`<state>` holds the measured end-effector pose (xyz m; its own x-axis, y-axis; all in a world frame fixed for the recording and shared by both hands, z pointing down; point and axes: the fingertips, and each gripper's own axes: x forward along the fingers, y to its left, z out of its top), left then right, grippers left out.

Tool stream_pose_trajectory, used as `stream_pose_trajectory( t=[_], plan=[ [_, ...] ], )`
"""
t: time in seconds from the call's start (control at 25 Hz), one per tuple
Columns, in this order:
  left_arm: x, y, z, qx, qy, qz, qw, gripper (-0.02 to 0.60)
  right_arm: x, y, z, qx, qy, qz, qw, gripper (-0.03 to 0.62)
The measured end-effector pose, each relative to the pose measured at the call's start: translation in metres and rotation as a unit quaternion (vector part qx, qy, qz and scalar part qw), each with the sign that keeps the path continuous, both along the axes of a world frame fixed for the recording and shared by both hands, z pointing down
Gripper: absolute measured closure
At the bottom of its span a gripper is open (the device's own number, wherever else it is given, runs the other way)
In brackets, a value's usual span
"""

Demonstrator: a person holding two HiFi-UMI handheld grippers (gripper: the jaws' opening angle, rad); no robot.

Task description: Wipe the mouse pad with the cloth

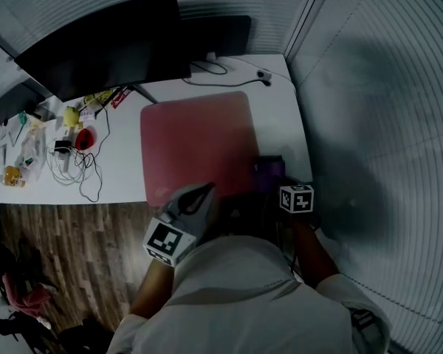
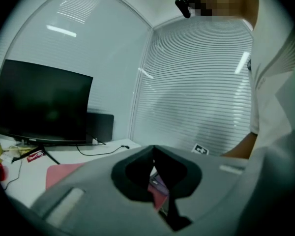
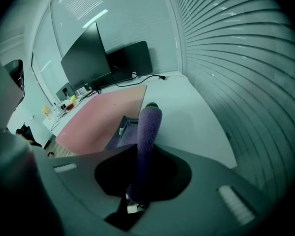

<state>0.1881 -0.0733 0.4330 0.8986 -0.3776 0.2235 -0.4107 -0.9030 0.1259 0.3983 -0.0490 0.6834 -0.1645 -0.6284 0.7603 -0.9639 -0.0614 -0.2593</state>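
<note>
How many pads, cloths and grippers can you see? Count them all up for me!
Pad: 1
Cloth: 1
Grippers: 2 (left gripper, right gripper)
Total: 4

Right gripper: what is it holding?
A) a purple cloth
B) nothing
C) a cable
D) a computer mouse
A: the right gripper view shows the purple cloth clamped between the jaws of the right gripper.
</note>
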Motion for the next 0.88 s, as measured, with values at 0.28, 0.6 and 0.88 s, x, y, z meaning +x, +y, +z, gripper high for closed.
stream_pose_trajectory(
  t=[0.28,0.6,0.88],
  plan=[
    [-0.044,-0.02,-0.037,0.039,0.002,-0.032,0.9987,0.578,-0.012,-0.017,-0.061,0.086,0.016,0.015,0.996,0.546],
    [-0.14,-0.045,-0.081,0.09,0.015,-0.105,0.9903,0.578,-0.091,-0.076,-0.188,0.243,0.012,-0.025,0.97,0.548],
    [-0.213,-0.059,-0.106,0.136,0.019,-0.161,0.9774,0.578,-0.176,-0.103,-0.305,0.369,0.009,-0.099,0.924,0.549]
  ],
)
